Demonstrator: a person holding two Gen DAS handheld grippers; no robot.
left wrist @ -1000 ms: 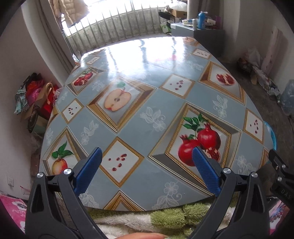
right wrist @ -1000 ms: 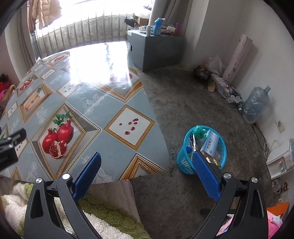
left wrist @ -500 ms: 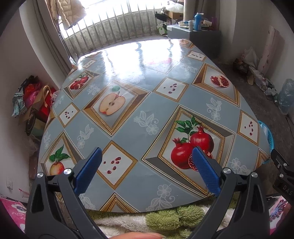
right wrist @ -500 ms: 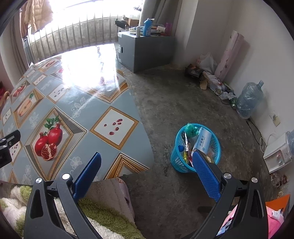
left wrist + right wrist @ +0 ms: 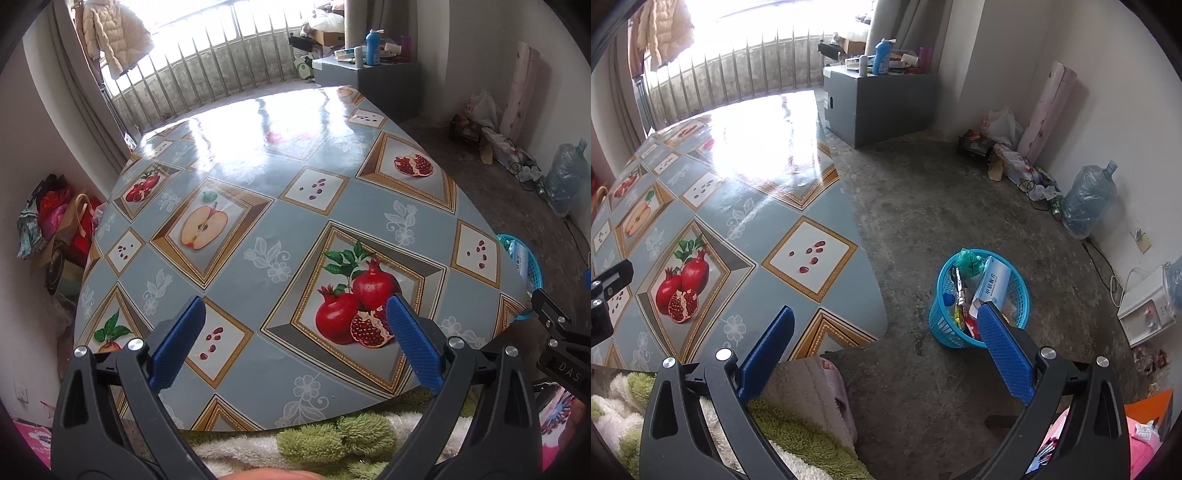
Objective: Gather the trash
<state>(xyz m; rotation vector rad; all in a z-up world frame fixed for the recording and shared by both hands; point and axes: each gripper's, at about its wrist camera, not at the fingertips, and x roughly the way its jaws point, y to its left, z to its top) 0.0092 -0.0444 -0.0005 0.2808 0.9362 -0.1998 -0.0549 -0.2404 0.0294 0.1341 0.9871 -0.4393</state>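
Daylight pours through a barred window (image 5: 207, 70) and glares off the fruit-patterned bench (image 5: 280, 206). The floor (image 5: 960, 206) is bare grey concrete, the walls (image 5: 1108, 92) white. A grey cabinet (image 5: 875, 103) stands by the window, a water jug (image 5: 1087, 199) against the wall.

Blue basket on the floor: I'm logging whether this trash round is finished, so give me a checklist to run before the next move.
1. Left gripper empty and open: ok.
2. Right gripper empty and open: ok.
3. Table free of loose trash: ok, only the printed cloth shows.
4. Blue basket upright on the floor: ok.
5. Trash inside the basket, including a white and blue box: ok.
6. Room left in the basket: cannot tell.
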